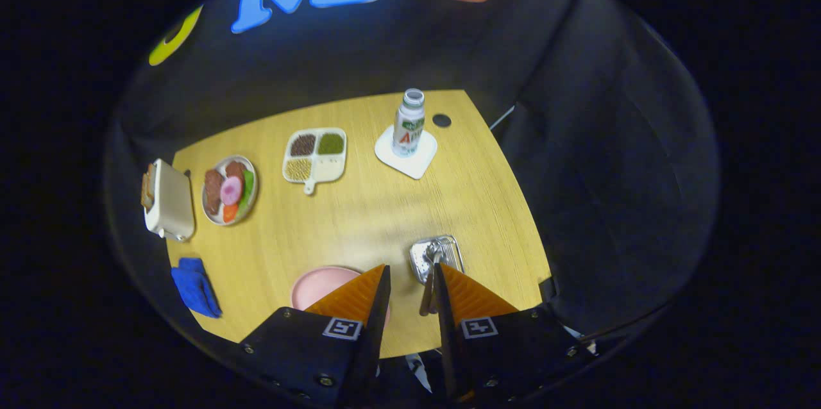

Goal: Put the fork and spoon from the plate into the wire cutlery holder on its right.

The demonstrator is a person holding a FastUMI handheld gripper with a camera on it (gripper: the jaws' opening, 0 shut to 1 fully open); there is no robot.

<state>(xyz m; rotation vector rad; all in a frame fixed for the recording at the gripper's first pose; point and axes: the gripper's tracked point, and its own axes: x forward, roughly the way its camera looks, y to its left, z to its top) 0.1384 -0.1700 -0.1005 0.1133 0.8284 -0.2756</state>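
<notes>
The pink plate [317, 286] lies on the wooden table [359, 217], partly hidden behind my left finger [359, 297]; its visible part is bare. To its right stands the wire cutlery holder [442, 252]. The handles of the fork and spoon [427, 293] stick out of it toward me, in the gap beside my right finger [468, 297]. My gripper [412, 266] hovers high above the table's near edge, fingers apart, and nothing is pressed between them.
At the far side of the table are a toaster [168, 200], a plate of food [229, 189], a divided dish of grains [314, 156] and a bottle [408, 124] on a white coaster [417, 162]. A blue cloth [195, 287] lies at the near left.
</notes>
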